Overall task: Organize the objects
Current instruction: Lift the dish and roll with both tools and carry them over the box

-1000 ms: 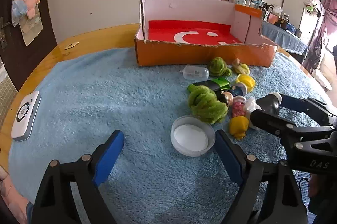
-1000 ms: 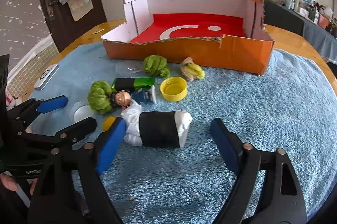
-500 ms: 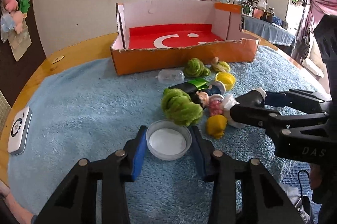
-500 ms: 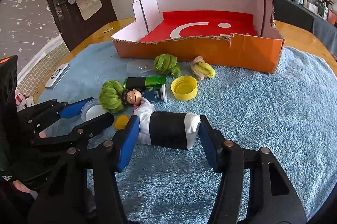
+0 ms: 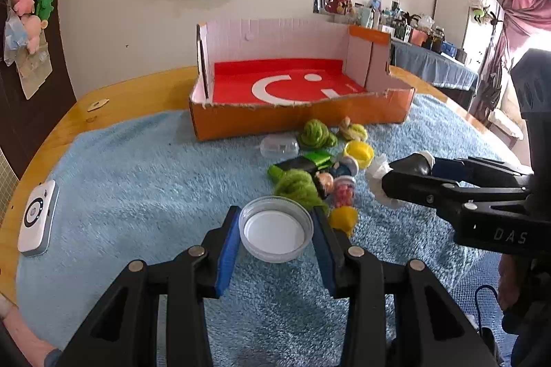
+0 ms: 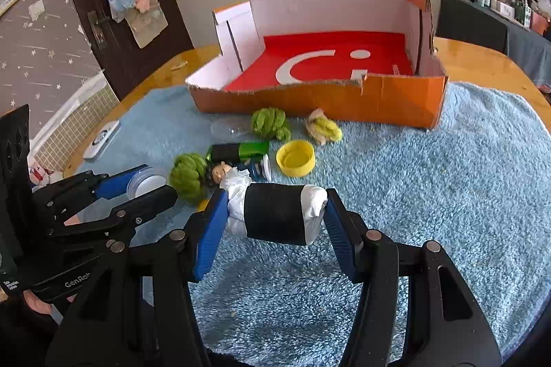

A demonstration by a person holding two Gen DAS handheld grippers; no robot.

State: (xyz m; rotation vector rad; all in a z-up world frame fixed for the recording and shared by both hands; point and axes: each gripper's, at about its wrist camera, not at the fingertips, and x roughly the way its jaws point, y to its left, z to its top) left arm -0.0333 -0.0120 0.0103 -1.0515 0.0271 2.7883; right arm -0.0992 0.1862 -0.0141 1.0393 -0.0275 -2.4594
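Tongs both clamped. Left tongs [image 5: 275, 229] pinch a clear lid [image 5: 275, 233] with a white centre between 2 blue pads, lid held just above the blue rug [image 5: 137, 181]. Right tongs [image 6: 275, 212] squeeze a white bundle [image 6: 275, 213] wrapped in a black band, pads pressing both ends. Just beyond: green yarn ball [image 6: 189, 172], small doll head [image 6: 220, 170], green-black tube [image 6: 241, 151], yellow cap [image 6: 296, 157], all bunched close together on the rug. Further back a 2nd green yarn ball [image 6: 270, 123], a clear capsule [image 6: 229, 129] touching it, and a yellow-green plush bit [image 6: 323, 126], near the box front. Orange cardboard box [image 6: 310, 98] with red floor stands at the rug's far edge. White gadget [image 5: 36, 218] sits at the table [image 5: 137, 91] edge, far left.
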